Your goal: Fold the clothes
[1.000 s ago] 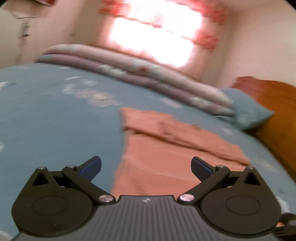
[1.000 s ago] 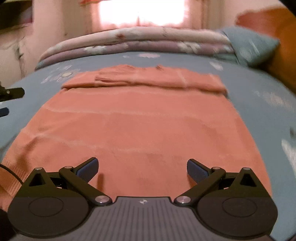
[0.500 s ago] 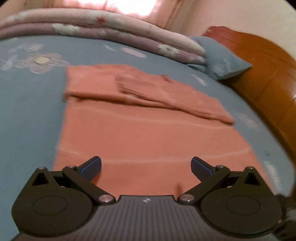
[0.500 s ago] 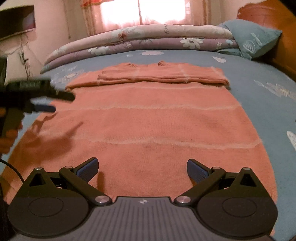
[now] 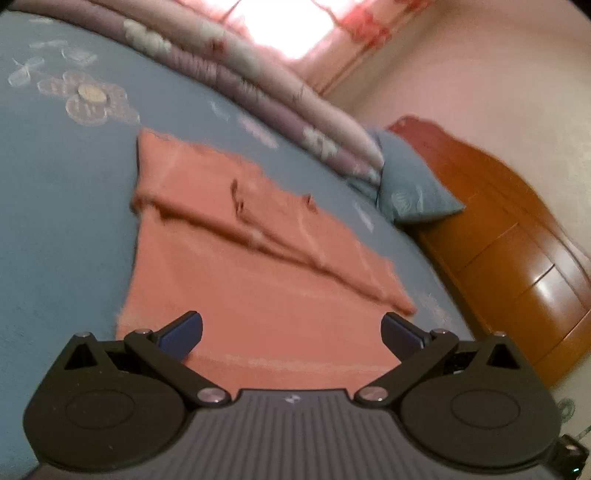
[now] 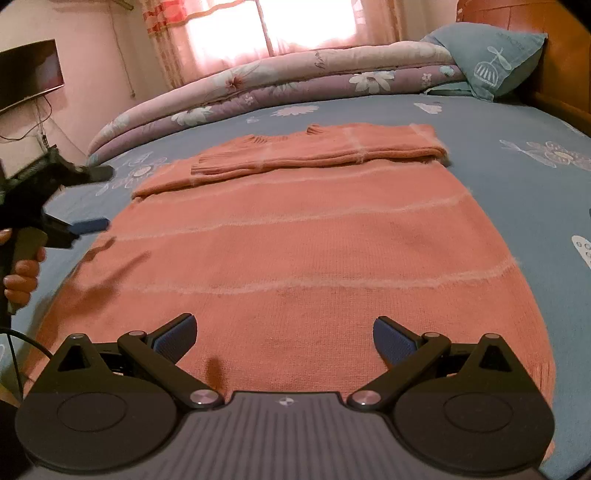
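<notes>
Both hand-held grippers [image 5: 291, 330] [image 6: 284, 334] still open, sweater [image 6: 295, 251] unmoved

This is a bedroom in a home. A big bed [image 6: 480, 122] with a blue flower sheet fills the view. A rolled quilt [image 6: 280, 85] with flowers lies along its far edge, with a blue pillow [image 6: 487, 55] by the wooden headboard [image 5: 517, 266]. Pink curtains [image 6: 166, 40] hang at a bright window [image 6: 306, 22], and a dark screen [image 6: 29, 77] is on the wall

Left tongs [image 5: 291, 332] spread wide, empty, above near part of orange sweater [image 5: 258, 288] on blue bedsheet [image 5: 66, 206].
</notes>
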Motion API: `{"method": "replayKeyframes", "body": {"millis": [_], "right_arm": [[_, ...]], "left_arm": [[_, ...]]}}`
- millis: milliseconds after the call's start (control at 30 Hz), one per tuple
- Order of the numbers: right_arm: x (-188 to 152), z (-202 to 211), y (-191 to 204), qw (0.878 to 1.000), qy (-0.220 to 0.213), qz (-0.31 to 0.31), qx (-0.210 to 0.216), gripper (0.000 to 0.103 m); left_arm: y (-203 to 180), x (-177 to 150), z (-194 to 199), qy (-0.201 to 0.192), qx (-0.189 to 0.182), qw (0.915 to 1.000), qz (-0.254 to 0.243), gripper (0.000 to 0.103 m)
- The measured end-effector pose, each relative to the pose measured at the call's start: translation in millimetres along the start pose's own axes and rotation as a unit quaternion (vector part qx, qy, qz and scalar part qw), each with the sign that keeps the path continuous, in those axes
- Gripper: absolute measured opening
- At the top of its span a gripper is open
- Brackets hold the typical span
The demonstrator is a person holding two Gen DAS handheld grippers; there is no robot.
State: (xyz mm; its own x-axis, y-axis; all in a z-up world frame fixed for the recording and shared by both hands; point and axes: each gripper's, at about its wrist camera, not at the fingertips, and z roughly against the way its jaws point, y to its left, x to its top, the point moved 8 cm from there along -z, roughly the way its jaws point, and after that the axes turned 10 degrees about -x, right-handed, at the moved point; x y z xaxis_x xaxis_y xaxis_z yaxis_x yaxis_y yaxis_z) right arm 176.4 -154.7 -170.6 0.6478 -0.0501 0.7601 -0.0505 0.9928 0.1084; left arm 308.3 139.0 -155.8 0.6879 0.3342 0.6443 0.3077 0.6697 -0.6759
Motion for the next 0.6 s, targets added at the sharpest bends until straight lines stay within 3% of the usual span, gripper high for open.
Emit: {"method": "replayKeyframes", "body": {"millis": [100,200,267,400,500,600], "right_arm": [[-1,-1,3,1.0,-0.003,0.011,-0.006,0.103],[-2,-1,4,1.0,-0.003,0.021,-0.008,0.103],[-2,-1,3,1.0,-0.003,0.016,-0.007,0.103],[-3,-2,4,1.0,-0.003,0.021,-0.012,0.103],[-6,-2,9,0.999,-0.001,0.047,-0.023,0.103],[-7,-2,9,0.998,0.0,0.057,-0.028,0.103]], "left_arm": [[22,4,-9,0.005,0.058,0.9983,-0.007,0.102],[29,19,3,-0.047,0.046,0.9966,0.049,0.102],[23,31,11,-0.077,0.02,0.9958,0.046,0.102],[19,31,-10,-0.049,-0.021,0.9971,0.054,0.102],[37,25,-26,-0.032,0.078,0.9956,0.042,0.1],[40,30,-17,-0.063,0.097,0.9916,0.058,0.099]]}}
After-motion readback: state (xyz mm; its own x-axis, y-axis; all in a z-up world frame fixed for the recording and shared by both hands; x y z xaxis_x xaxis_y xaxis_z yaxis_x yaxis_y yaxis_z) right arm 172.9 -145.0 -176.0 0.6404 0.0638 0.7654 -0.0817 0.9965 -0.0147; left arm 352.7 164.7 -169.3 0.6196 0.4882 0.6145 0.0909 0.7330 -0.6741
